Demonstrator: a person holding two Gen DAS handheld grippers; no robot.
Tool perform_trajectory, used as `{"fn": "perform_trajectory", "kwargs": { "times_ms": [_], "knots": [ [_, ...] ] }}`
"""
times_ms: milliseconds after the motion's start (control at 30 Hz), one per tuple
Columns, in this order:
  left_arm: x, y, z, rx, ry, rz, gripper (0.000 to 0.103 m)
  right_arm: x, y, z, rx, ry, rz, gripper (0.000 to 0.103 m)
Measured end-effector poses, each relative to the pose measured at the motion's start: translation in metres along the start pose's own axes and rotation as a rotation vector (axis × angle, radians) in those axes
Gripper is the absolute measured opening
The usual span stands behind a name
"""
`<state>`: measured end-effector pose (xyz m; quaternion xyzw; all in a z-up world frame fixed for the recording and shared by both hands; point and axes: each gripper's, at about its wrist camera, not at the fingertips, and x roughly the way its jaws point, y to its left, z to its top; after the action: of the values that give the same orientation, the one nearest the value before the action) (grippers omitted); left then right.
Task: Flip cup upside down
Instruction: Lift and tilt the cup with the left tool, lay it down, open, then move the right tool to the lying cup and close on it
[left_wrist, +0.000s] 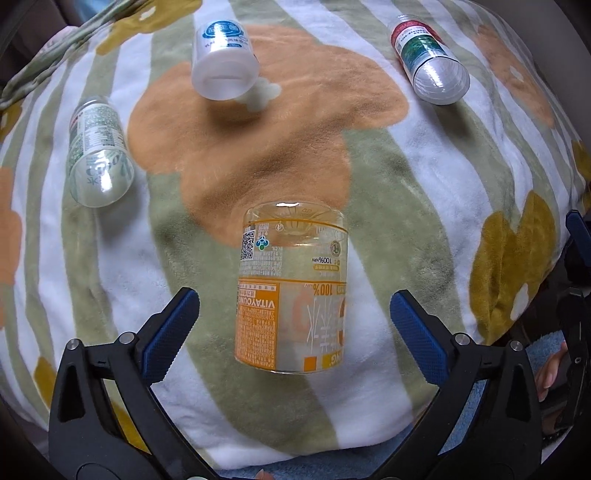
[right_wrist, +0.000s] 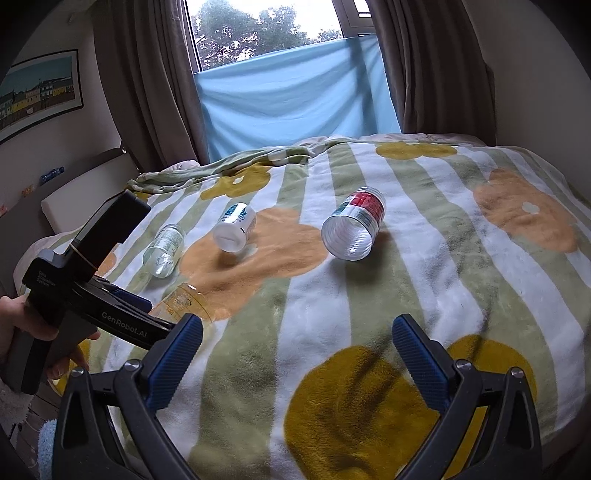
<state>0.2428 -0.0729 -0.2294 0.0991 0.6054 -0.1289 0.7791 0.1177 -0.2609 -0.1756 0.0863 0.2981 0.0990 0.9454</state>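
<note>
A clear cup with an orange label rests on the blanket, base end away from me and open rim toward me, its print reading inverted. My left gripper is open, with a blue-padded finger on either side of the cup and a gap on both sides. In the right wrist view the orange-labelled cup is partly hidden behind the left gripper's black body, which a hand holds. My right gripper is open over bare blanket with nothing between its fingers.
Three other cups lie on their sides: a white one with a blue label, a clear one with a green label, and a clear one with a red label. The striped, flowered blanket covers the bed. Curtains and a blue cloth stand behind.
</note>
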Motion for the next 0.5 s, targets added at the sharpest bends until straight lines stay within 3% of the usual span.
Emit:
{"fn": "perform_trajectory", "kwargs": {
  "times_ms": [267, 500],
  "knots": [
    [-0.046, -0.005, -0.020, -0.015, -0.117, -0.005, 0.103, -0.009, 0.007, 0.008, -0.029, -0.001, 0.050, 0.103],
    [-0.085, 0.008, -0.052, -0.066, -0.223, -0.018, 0.103, -0.026, 0.009, 0.043, 0.034, 0.054, 0.100, 0.103]
  ]
}}
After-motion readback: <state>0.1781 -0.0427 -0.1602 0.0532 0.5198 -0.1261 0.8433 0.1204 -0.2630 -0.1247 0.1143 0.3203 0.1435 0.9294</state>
